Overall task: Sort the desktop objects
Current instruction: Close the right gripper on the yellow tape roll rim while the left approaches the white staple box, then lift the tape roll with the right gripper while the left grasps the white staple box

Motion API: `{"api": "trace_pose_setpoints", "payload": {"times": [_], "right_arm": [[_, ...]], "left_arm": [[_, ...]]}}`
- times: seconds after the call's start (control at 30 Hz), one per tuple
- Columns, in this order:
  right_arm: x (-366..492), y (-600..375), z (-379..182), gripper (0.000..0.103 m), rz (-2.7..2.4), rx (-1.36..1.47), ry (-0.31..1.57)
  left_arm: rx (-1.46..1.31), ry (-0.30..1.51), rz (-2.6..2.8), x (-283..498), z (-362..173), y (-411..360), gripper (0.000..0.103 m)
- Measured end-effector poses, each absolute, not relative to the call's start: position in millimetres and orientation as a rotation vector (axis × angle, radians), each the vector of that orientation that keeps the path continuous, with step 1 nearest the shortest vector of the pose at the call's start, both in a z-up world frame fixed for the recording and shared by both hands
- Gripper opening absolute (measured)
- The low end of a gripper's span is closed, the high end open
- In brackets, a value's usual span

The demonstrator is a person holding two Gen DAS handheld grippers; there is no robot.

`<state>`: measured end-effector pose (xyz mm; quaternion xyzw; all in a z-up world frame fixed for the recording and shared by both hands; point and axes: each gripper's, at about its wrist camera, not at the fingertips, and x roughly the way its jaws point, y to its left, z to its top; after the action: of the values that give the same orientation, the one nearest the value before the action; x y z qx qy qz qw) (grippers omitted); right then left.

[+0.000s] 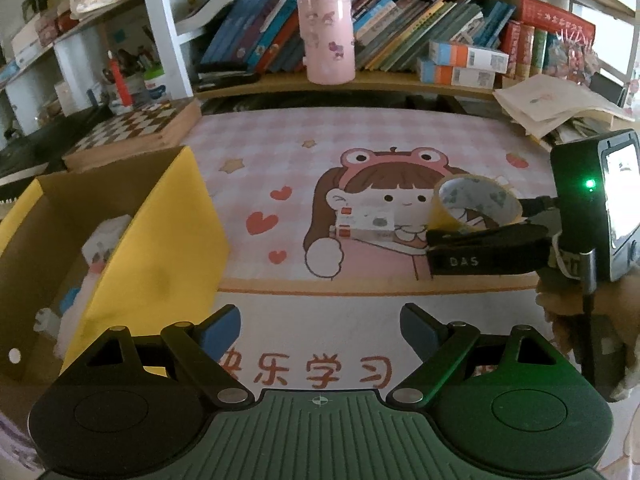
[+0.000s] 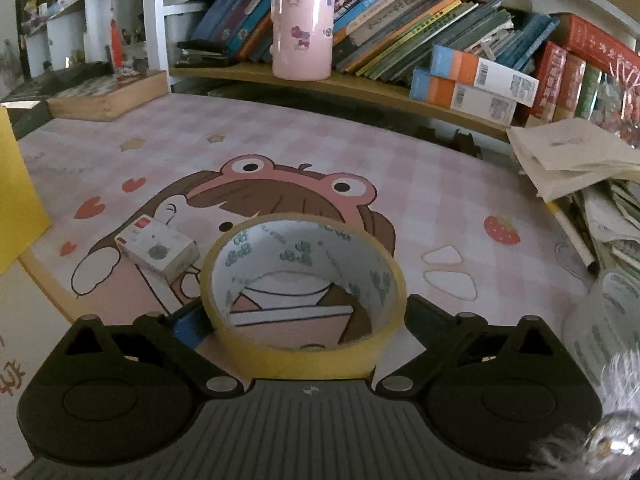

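Note:
A roll of yellow tape [image 2: 304, 356] stands on edge between the fingers of my right gripper [image 2: 300, 312], its hole facing the camera. The jaws are spread wide beside the roll and do not clamp it. The left wrist view shows the same tape [image 1: 440, 200] leaning over a right-gripper finger [image 1: 480, 258]. Whether it rests on the mat I cannot tell. A small white box [image 2: 158, 250] lies on the pink cartoon mat [image 2: 400, 152], left of the tape. My left gripper [image 1: 320, 316] hovers open and empty over the mat's near edge, beside a yellow cardboard box [image 1: 160, 240].
The yellow box holds several pale items [image 1: 100, 248]. A chessboard box [image 1: 132, 128] lies at the back left. A pink cylinder [image 1: 328, 38] stands on the bookshelf [image 1: 400, 82] with rows of books behind it. Loose books and papers [image 2: 580, 160] pile up at the right.

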<state>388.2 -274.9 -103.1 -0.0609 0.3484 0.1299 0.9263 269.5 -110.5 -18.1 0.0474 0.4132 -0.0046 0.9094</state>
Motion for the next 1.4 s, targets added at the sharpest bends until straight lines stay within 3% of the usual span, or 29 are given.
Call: {"api": "trace_pose_setpoints", "payload": {"times": [0.13,0.93,1.4], "right_arm": [[385,-279,-98,0.088,0.283,-0.102,0.69],[289,-346,-49,0.088,0.168,0.061,0.67],[267,-361,-60,0.088,0.157,0.109,0.74]], "left_arm": [[0.091,0.852,-0.023,275,-20,-112,0.089],[0.118,0.766,-0.063,330,-61,-139,0.089],[0.136,0.794,-0.054,358,-80,-133,0.081]]}}
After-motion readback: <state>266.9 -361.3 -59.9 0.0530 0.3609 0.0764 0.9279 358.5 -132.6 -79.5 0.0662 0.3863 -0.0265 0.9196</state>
